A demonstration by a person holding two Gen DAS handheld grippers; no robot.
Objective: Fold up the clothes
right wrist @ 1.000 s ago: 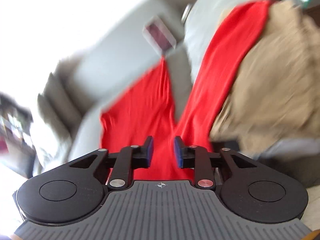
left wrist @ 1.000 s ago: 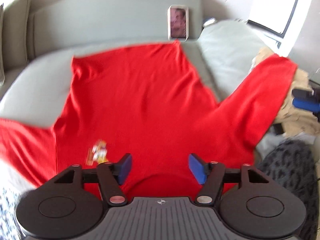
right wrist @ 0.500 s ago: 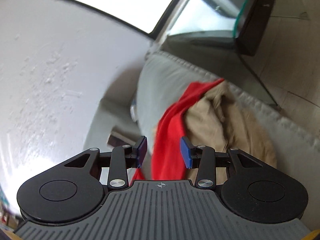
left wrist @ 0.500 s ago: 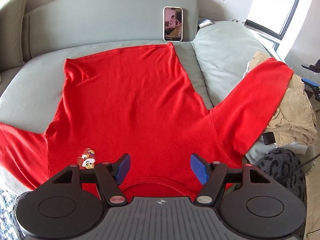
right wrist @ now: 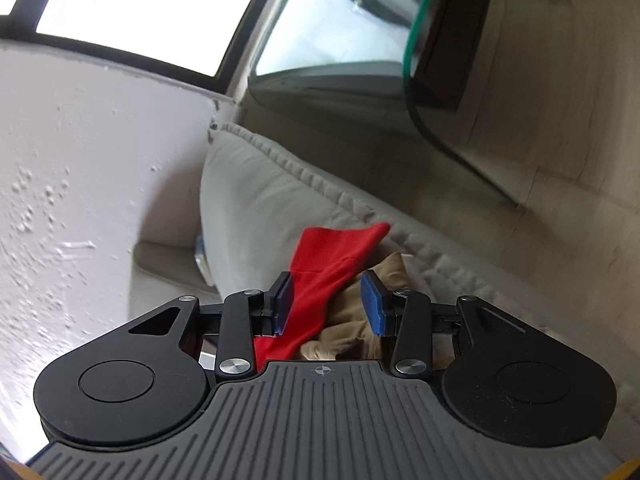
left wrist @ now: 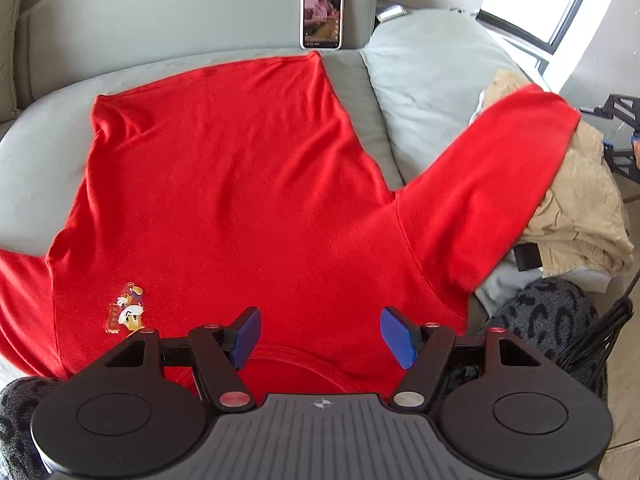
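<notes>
Left wrist view: red shirt (left wrist: 240, 184) lying spread flat on grey sofa (left wrist: 432, 80), neckline nearest; right sleeve (left wrist: 488, 184) draping over beige clothes pile (left wrist: 580, 208). Left tongs (left wrist: 320, 336) hovering over collar, standing wide apart, gripping nothing. Phone (left wrist: 322, 14) leaning on far backrest.

Right wrist view: right tongs (right wrist: 330, 300) standing partly apart, empty, sleeve end (right wrist: 332, 256) lying just beyond them.

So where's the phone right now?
In the left wrist view the phone stands upright against the grey sofa backrest, top centre, just beyond the far hem corner of the spread red shirt.
</notes>
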